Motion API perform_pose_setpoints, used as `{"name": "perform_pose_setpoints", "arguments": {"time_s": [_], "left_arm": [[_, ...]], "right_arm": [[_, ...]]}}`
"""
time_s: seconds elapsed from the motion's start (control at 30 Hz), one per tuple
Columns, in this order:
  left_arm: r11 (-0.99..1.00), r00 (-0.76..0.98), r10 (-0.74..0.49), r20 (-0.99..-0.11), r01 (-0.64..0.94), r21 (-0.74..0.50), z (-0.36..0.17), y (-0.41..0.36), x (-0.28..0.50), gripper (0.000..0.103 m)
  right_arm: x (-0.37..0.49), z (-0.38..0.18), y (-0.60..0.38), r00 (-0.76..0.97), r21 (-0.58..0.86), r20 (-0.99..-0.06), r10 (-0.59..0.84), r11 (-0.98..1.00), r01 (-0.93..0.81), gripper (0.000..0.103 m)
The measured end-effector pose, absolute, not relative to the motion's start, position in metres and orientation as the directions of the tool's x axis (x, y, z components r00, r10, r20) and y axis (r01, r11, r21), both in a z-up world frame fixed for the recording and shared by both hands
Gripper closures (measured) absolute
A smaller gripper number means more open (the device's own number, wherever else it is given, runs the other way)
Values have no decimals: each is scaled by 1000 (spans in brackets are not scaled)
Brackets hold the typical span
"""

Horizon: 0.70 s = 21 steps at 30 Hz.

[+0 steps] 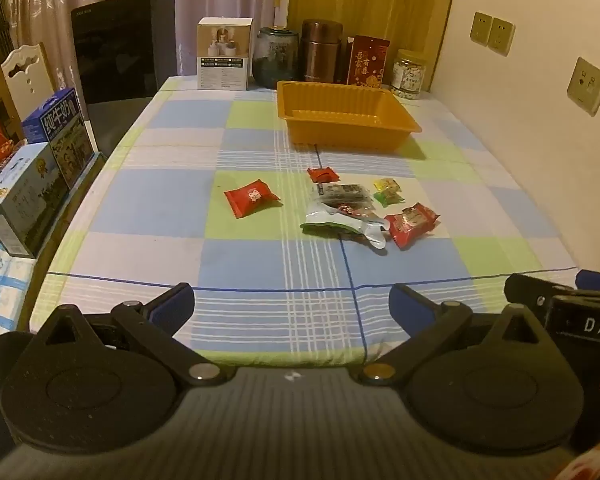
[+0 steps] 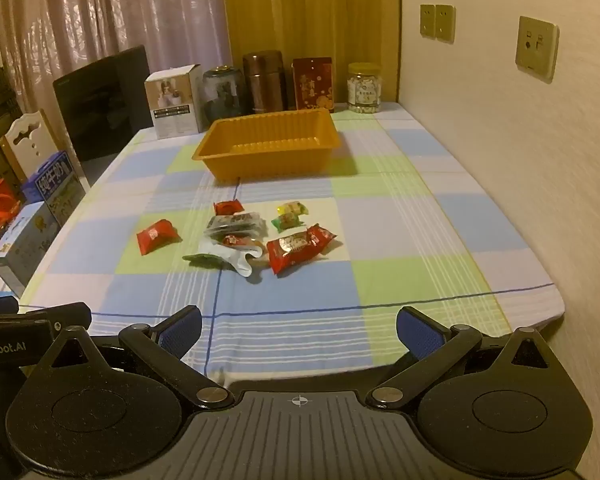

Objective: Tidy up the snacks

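Your left gripper (image 1: 292,304) has its two blue-padded fingers spread wide, with nothing between them but the checked tablecloth (image 1: 160,208). Your right gripper (image 2: 299,330) is the same: jaws fully apart, holding nothing, hovering over the near edge of the table. Each one shows at the edge of the other's view, so they sit side by side.

Out past the fingers, the snacks lie in a loose cluster at the middle of the cloth. You can count about six packets: one red pillow packet (image 1: 252,197) lying apart to the left; one small red sachet (image 1: 323,175) at the far side; one dark clear-wrapped packet (image 1: 344,194) partly on top of one white-and-green pouch (image 1: 340,222); one yellow-and-green sweet pair (image 1: 388,191), which may be two pieces; and one larger red packet (image 1: 412,222) on the right.

Beyond them stands one orange tray (image 1: 408,122), with no snack in it.

Along the far edge you have five things in a row: one white box (image 1: 224,54), one dark jar (image 1: 276,56), one brown flask (image 1: 322,50), one red pack (image 1: 367,62), one clear jar (image 1: 409,74).
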<state>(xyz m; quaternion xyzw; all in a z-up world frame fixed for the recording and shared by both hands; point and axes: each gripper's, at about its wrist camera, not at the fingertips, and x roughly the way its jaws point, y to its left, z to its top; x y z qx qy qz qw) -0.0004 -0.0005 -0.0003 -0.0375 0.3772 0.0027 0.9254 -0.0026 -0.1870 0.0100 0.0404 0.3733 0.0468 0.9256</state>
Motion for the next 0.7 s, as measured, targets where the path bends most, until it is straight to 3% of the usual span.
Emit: {"name": "perform_pose_setpoints", "arguments": {"time_s": [0.7], "left_arm": [[998, 715, -21, -699, -27, -58, 2, -1, 1, 0]], "right_arm": [[-1, 7, -188, 721, 120, -683, 122, 991, -55, 0]]}}
